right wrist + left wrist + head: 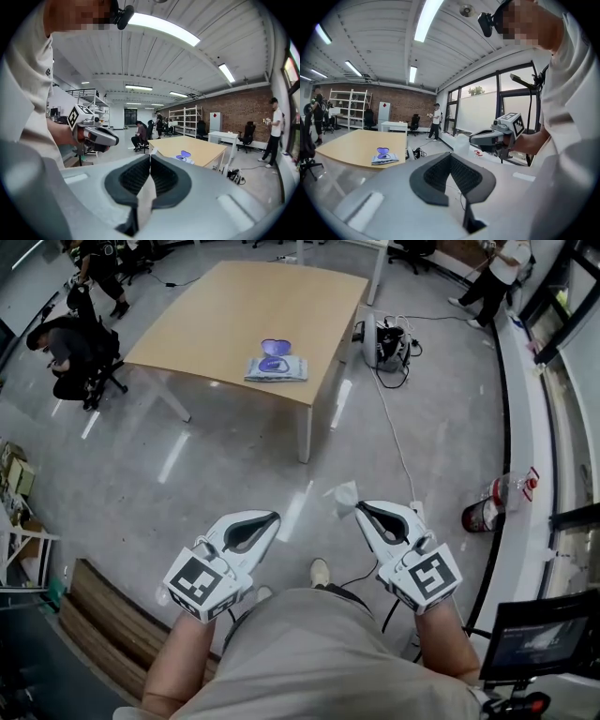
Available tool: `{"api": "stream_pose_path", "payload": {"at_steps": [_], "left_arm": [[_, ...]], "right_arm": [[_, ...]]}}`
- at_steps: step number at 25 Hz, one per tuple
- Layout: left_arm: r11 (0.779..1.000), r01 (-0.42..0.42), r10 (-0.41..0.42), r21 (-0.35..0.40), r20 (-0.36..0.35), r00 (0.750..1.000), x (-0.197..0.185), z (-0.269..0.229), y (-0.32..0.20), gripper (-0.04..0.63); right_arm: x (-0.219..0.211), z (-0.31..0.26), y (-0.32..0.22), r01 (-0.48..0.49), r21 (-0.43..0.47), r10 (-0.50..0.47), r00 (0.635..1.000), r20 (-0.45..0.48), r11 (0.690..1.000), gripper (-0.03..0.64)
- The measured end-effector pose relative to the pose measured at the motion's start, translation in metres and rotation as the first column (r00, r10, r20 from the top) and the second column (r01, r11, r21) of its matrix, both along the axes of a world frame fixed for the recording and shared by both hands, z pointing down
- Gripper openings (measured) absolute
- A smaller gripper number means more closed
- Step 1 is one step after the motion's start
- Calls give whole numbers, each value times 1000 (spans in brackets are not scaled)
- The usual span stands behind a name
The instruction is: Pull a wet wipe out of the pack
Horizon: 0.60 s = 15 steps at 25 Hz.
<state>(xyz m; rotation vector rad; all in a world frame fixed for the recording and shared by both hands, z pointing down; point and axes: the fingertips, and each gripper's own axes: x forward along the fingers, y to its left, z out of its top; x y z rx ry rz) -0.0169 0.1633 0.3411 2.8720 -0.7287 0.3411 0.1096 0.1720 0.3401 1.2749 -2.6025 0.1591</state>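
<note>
- One wet wipe [146,197], seemingly thin, limp and tearable, hangs pinched by an edge in the right gripper [360,508].
- Left gripper [276,517] jaws meet, empty; pack [276,368] lies well apart.

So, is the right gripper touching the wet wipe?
Touching. The right gripper view shows the right gripper with its jaws shut on the wet wipe.

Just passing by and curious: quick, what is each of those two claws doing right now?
Left gripper: closed, nothing in it.
Right gripper: closed on a wipe.
</note>
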Motion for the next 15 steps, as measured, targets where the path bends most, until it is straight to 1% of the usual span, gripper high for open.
{"api": "stream_pose_path", "payload": {"at_steps": [4, 8, 11, 15], "left_arm": [[999, -17, 17, 28, -6, 1000, -46, -14, 32, 2], [1000, -18, 18, 10, -25, 1000, -93, -12, 60, 2], [1000, -25, 25, 1, -33, 999, -117, -10, 78, 2], [998, -56, 56, 4, -36, 998, -141, -6, 100, 2]], "right_arm": [[-47, -18, 34, -6, 32, 6, 1000, -14, 999, 6], [-91, -21, 64, 3, 44, -2, 1000, -2, 999, 6], [-114, -24, 86, -16, 46, 16, 1000, -2, 999, 6], [-140, -26, 113, -34, 57, 34, 999, 1, 998, 6]]}}
